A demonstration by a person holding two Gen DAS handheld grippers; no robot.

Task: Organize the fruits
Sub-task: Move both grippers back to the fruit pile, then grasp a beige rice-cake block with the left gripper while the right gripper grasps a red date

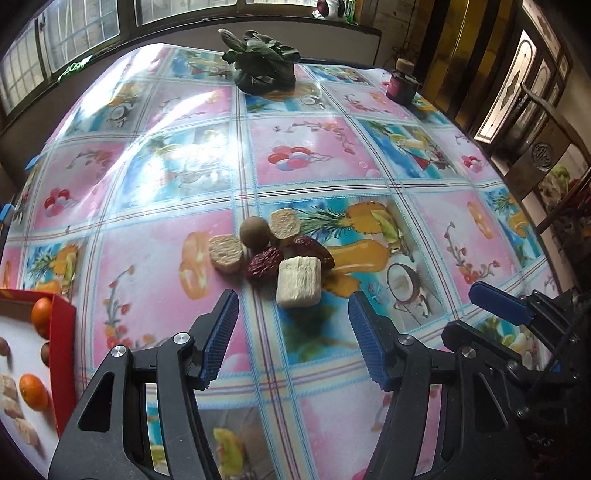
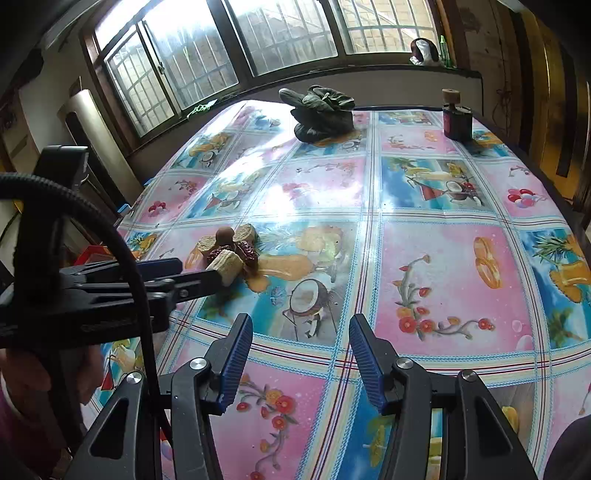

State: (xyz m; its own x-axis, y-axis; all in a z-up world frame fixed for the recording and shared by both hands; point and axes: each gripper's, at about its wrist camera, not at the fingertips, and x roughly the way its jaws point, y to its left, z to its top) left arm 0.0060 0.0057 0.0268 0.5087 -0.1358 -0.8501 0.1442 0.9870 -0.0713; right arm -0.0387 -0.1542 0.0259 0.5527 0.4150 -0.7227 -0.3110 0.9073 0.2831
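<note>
Glossy oilcloth (image 1: 317, 147) lies bare around the fruit pile (image 1: 273, 254). The pile sits just ahead of my left claw (image 1: 293, 332) (jaws apart, empty). My right claw (image 2: 301, 354) gapes too.

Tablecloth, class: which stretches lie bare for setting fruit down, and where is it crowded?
Bare: the wide middle between the food pile and the leafy greens, and the near-right stretch before the right gripper. Crowded: the pile itself and the red tray.

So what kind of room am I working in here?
Most likely a home dining room or kitchen corner. A table under a glossy fruit-print tablecloth stands below barred windows, with leafy greens and a small jar at its far end, and a carved wooden chair beside it.
</note>
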